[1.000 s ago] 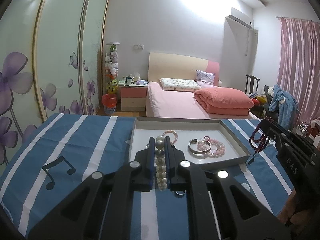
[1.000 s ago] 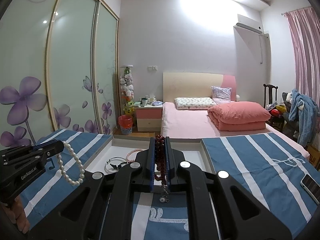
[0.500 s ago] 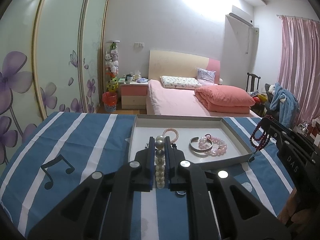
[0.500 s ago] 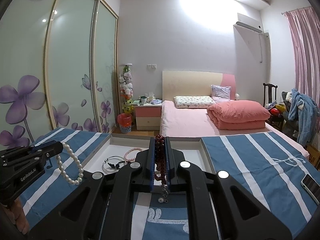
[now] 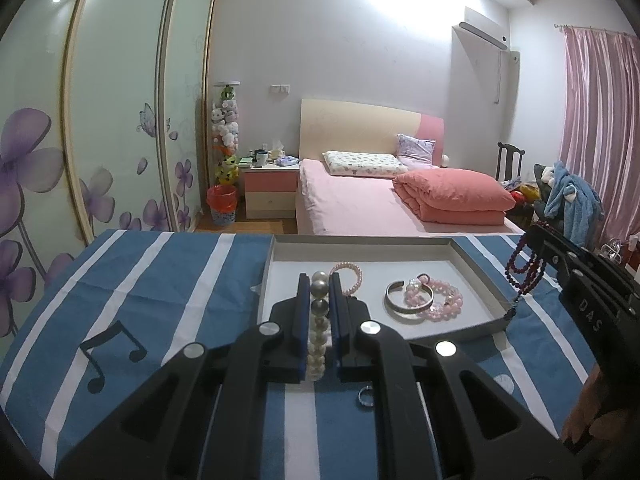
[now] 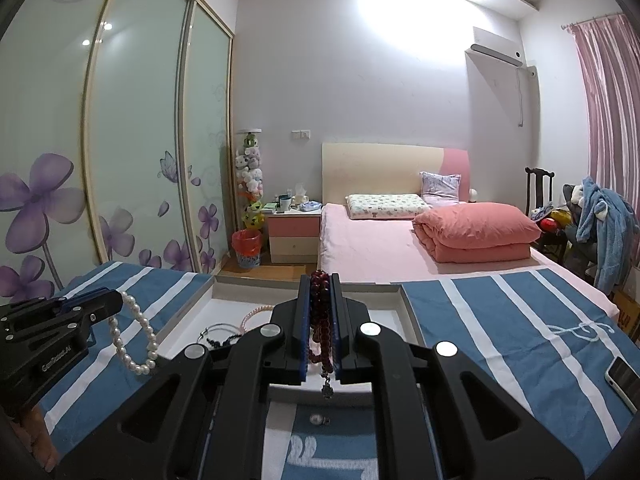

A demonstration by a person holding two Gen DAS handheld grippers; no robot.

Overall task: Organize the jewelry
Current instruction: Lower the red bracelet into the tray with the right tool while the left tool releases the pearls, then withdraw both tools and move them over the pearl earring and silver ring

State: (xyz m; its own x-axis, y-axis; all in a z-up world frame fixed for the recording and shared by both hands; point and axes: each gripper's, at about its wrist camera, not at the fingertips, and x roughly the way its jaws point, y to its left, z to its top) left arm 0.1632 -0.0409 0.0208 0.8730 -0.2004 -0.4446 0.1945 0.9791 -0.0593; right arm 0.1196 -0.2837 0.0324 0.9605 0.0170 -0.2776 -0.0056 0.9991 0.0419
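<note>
Holding: I have jewelry pinched in both grippers above the striped bench.
Left gripper: closed on pearl strand.
Right gripper: closed on dark red beads.
Tray: holds silver bangle, pink bracelets.

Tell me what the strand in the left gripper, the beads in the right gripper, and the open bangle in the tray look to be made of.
Pearl strand: round, creamy white, soft sheen; pearl or imitation, cannot tell.
Dark red beads: deep maroon, glossy, opaque; perhaps polished wood or stone.
Open bangle: grey, smooth, reflective band in the tray; likely silver-toned metal.
</note>
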